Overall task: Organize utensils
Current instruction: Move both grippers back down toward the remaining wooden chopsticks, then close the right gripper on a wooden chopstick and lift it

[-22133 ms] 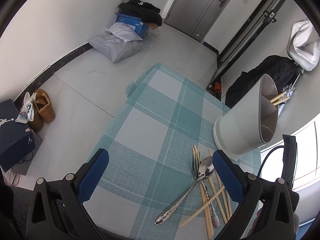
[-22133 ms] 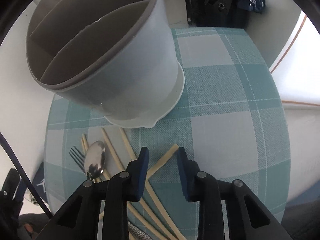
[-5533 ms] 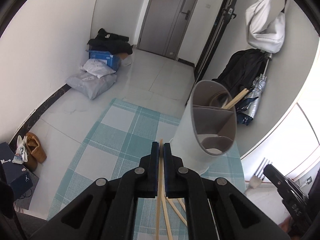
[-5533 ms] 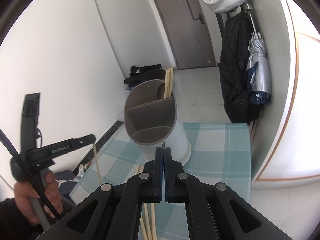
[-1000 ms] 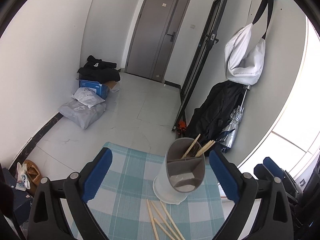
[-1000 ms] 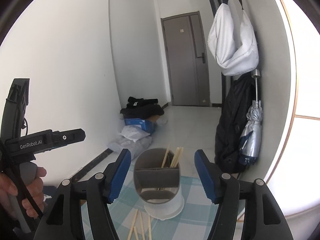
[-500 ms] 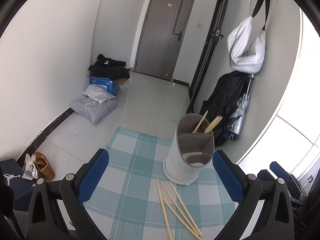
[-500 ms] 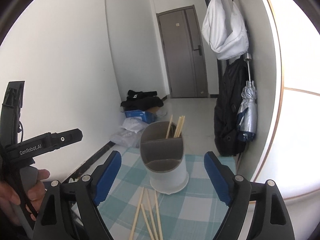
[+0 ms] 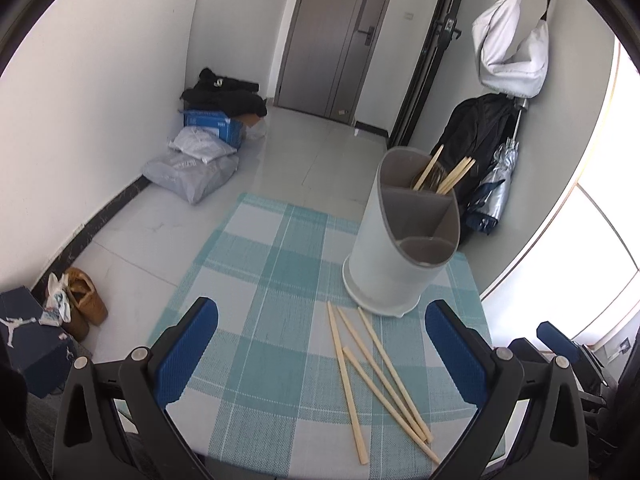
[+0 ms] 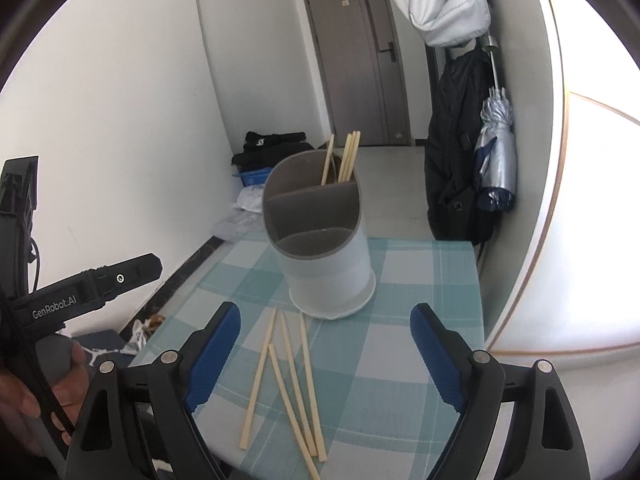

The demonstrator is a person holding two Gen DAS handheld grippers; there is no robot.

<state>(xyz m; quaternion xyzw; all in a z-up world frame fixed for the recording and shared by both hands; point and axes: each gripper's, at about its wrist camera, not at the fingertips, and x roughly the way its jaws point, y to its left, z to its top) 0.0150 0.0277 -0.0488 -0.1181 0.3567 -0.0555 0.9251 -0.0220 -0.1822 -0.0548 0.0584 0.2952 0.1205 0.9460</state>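
Both grippers wide open, empty: left gripper (image 9: pixel 322 350), right gripper (image 10: pixel 325 354), right jaws just widened. Four chopsticks (image 9: pixel 376 376) loose on checked mat (image 9: pixel 264 280), just before holder (image 9: pixel 400 248). More chopsticks upright in holder's far compartment.

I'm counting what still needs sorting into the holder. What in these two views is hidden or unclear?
- Holder back compartment: chopstick tips stick out, but the walls hide whatever else is inside, in both views.
- Front and middle compartments: their bottoms are hidden by the rim and dividers.
- Loose chopsticks on the mat: they cross, and in the right wrist view one end is hidden behind the right gripper.
- Mat's near edge: hidden behind the left gripper.
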